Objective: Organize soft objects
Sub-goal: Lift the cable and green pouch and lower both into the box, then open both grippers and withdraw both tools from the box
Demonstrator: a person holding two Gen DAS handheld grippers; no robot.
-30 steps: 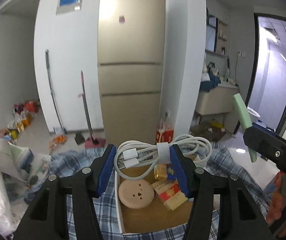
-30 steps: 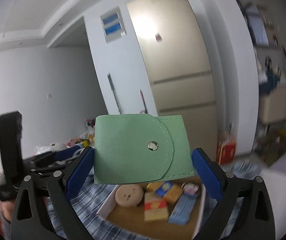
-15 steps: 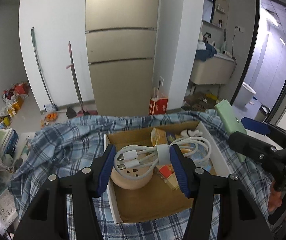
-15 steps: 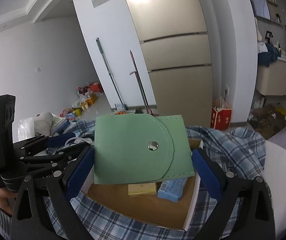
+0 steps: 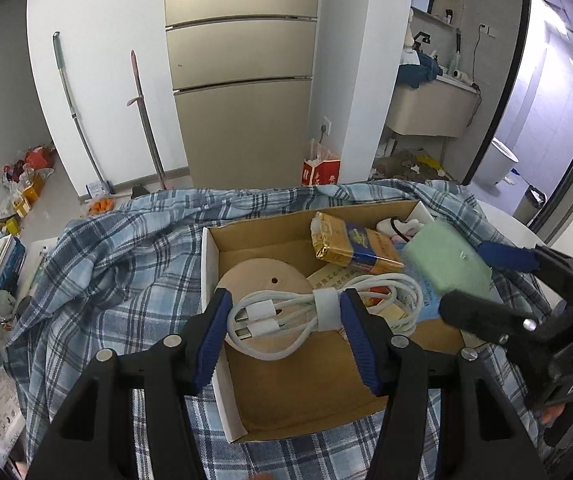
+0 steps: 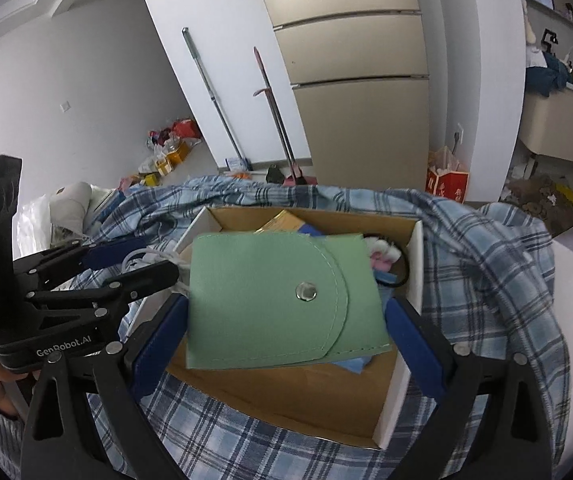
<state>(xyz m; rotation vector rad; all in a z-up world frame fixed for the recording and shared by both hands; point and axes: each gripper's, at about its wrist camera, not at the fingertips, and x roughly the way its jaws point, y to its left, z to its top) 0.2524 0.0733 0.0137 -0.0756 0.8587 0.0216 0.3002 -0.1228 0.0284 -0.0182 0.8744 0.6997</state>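
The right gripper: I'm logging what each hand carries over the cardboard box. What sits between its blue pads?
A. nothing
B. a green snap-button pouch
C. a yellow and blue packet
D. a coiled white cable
B: in the right wrist view the green snap-button pouch fills the span of the right gripper from one blue pad to the other above the cardboard box; the coiled white cable is in the left gripper.

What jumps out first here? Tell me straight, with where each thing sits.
The green snap pouch fills the right wrist view, clamped in the right gripper above the cardboard box. Beside it, the left gripper holds a coiled white cable over the box's round wooden disc. A blue plaid cloth lies under the box.
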